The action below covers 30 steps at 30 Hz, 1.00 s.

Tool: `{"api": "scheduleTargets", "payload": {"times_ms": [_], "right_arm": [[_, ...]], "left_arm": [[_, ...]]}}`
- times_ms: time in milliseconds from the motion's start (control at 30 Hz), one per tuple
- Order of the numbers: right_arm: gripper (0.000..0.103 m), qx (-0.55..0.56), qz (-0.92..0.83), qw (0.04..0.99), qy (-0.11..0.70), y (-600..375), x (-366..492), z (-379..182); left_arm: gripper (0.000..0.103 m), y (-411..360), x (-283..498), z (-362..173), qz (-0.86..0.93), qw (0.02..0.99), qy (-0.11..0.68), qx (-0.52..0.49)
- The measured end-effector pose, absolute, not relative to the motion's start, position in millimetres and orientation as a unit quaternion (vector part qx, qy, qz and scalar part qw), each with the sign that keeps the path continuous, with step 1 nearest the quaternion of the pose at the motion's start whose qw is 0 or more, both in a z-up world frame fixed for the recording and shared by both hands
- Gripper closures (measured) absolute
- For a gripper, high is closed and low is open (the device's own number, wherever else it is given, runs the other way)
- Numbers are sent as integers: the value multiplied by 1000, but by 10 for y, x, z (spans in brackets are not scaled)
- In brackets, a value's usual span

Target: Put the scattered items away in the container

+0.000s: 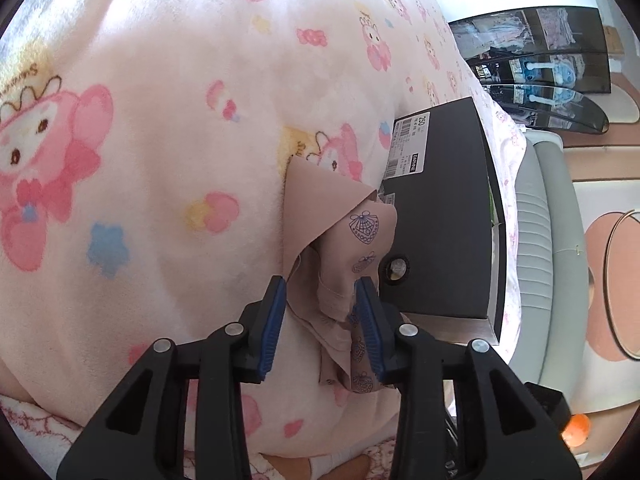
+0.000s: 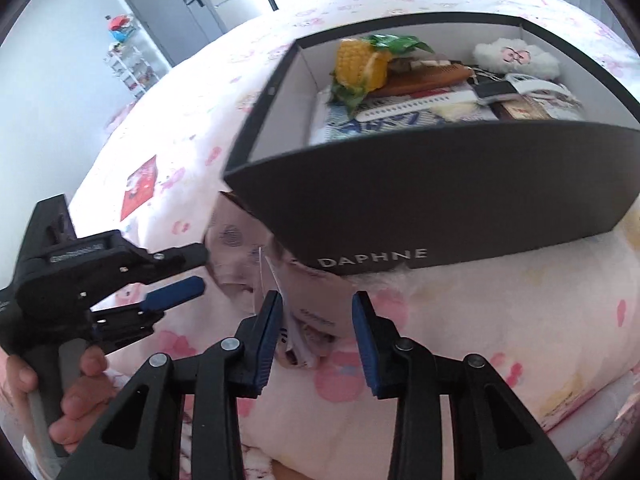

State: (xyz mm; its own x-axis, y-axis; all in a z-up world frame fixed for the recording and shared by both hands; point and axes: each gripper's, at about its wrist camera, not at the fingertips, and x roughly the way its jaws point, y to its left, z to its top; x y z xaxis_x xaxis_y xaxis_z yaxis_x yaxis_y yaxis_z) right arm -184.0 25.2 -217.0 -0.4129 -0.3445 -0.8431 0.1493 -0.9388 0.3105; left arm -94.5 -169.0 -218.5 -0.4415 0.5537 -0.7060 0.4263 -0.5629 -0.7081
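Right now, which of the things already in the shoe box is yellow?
The toy corn cob, with green leaves, at the left back of the black DAPHNE shoe box. The watch and plush beside it are white.

Both wrist cameras look steeply down, close over the pink cartoon-print blanket [image 1: 160,160], sharing the black cardboard shoebox [image 2: 440,184] and the beige printed cloth [image 1: 340,240].

The blanket [image 1: 160,160] is soft pink with pink bunny girls, yellow crowns and blue stars. The folded cloth [image 1: 340,248] is light brown with dark blue shell drawings. The box [image 2: 440,200] is dark grey outside and white inside. In it lie yellow corn [image 2: 360,64] with green leaves and a white watch [image 2: 460,94]
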Motion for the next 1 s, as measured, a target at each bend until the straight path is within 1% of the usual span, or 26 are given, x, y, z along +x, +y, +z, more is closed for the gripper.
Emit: {"api": "scheduleTargets", "payload": {"times_ms": [67, 133, 200, 267, 333, 500, 700, 800, 900, 933, 967, 1000], "right_arm": [[71, 524, -833, 142, -109, 324, -1740, -2098], [71, 522, -834, 150, -100, 269, -1810, -2106], [69, 530, -823, 185, -89, 135, -1854, -2124], [65, 541, -807, 223, -82, -39, -1931, -2274], [64, 547, -799, 239, -78, -139, -1943, -2321], [64, 551, -803, 208, -88, -87, -1992, -2440], [64, 523, -833, 158, -84, 144, -1989, -2331], [64, 530, -826, 168, -93, 139, -2051, -2371], [64, 534, -819, 193, -85, 1, -2098, -2393], [64, 538, -814, 205, -80, -67, -2110, -2399], [64, 543, -807, 218, -80, -132, -2123, -2407], [64, 547, -801, 227, -83, -183, -2140, -2413]], "left_arm": [[66, -1665, -944, -2166, 715, 41, -456, -528], [66, -1625, -952, -2145, 720, 45, -445, -531], [66, -1594, -965, -2143, 722, 45, -436, -535], [66, -1589, -969, -2152, 722, 44, -433, -538], [66, -1600, -962, -2161, 721, 45, -435, -538], [66, -1602, -945, -2166, 718, 47, -440, -537], [66, -1551, -975, -2167, 717, 59, -434, -542], [66, -1465, -995, -2148, 721, 72, -417, -549], [66, -1399, -1005, -2128, 731, 63, -389, -558], [68, -1384, -1009, -2133, 731, 63, -383, -561], [74, -1367, -1014, -2136, 731, 65, -379, -564], [75, -1349, -1015, -2132, 733, 67, -373, -565]]}}
